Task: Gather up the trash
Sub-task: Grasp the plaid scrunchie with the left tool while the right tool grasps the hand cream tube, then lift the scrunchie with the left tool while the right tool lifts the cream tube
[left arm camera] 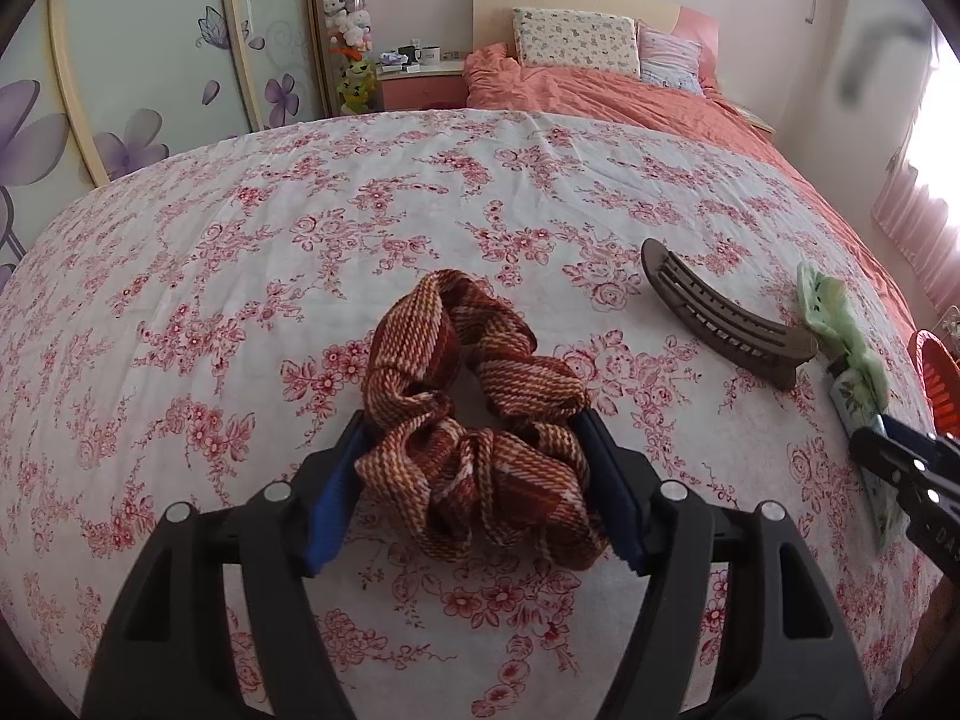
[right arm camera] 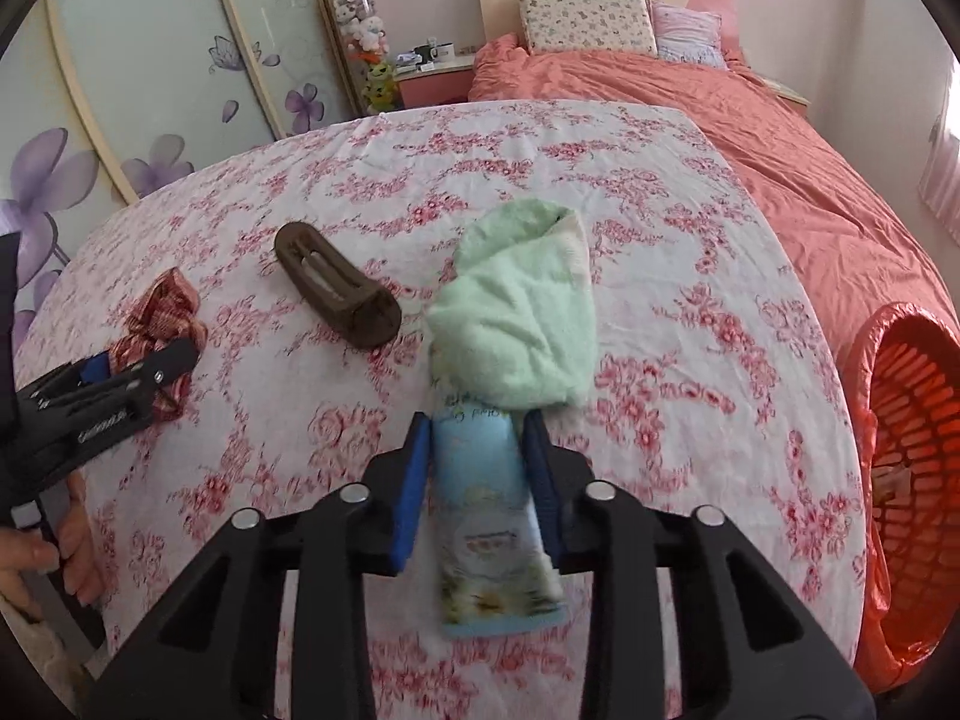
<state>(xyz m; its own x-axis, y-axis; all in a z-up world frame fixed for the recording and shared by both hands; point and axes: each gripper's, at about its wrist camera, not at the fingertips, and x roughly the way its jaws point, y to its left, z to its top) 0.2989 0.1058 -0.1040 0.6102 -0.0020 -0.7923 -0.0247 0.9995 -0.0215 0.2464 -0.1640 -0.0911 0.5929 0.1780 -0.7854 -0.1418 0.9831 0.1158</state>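
Observation:
A brown-orange striped scrunchie (left arm camera: pixel 474 414) lies on the floral tablecloth (left arm camera: pixel 240 276). My left gripper (left arm camera: pixel 474 438) has its blue pads on both sides of it, closed on it; it shows at the left in the right wrist view (right arm camera: pixel 159 330). My right gripper (right arm camera: pixel 480 438) is shut on a light blue tube (right arm camera: pixel 492 528), whose far end lies under a pale green cloth (right arm camera: pixel 522 324). A brown hair clip (right arm camera: pixel 336 285) lies between scrunchie and cloth; it also shows in the left wrist view (left arm camera: pixel 726 324).
An orange basket lined with an orange bag (right arm camera: pixel 912 468) stands at the table's right edge. A bed with a coral duvet (right arm camera: pixel 750 120) lies behind. A wardrobe with flower doors (left arm camera: pixel 120 90) is at the left.

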